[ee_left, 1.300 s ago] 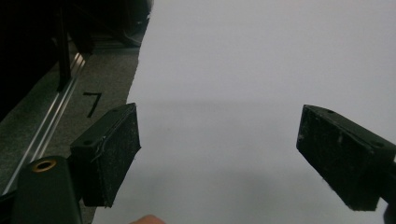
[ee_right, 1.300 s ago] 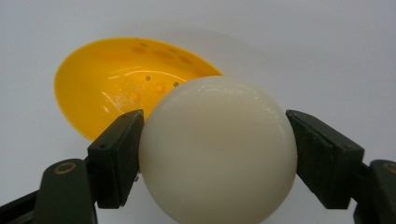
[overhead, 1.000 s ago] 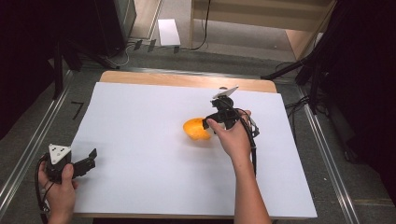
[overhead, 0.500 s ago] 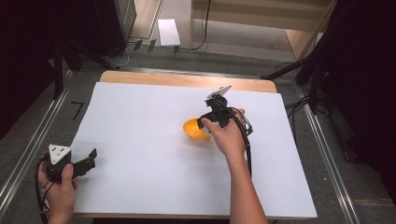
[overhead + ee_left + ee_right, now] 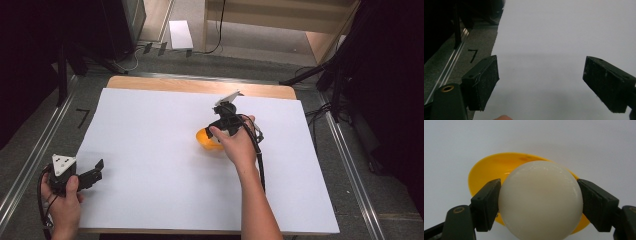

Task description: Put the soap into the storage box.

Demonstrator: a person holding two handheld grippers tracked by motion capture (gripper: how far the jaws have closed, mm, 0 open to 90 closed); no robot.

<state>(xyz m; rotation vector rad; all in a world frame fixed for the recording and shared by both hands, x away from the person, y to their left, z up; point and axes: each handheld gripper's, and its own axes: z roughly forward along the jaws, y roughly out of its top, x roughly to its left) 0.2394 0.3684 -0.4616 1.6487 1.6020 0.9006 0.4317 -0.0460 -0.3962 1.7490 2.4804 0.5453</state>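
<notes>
A yellow bowl (image 5: 204,139) sits near the middle of the white table sheet (image 5: 150,150). In the right gripper view a smooth white ball (image 5: 540,200) is clamped between both jaws, held just over the yellow bowl (image 5: 489,168). My right gripper (image 5: 220,131) is shut on that ball above the bowl's near edge; the hand hides the ball in the high view. My left gripper (image 5: 92,172) rests at the table's front left corner, open. Its wide-apart jaws hold nothing in the left gripper view, with bare sheet (image 5: 544,50) between them.
A wooden table edge (image 5: 200,86) runs along the far side. Metal rails (image 5: 30,165) flank the table on the grey floor. A white box (image 5: 180,34) and cables lie on the floor beyond the table. A black cable (image 5: 260,160) trails along the right forearm.
The right gripper with the ball has shifted slightly left and nearer, over the bowl. The left gripper has stayed in place.
</notes>
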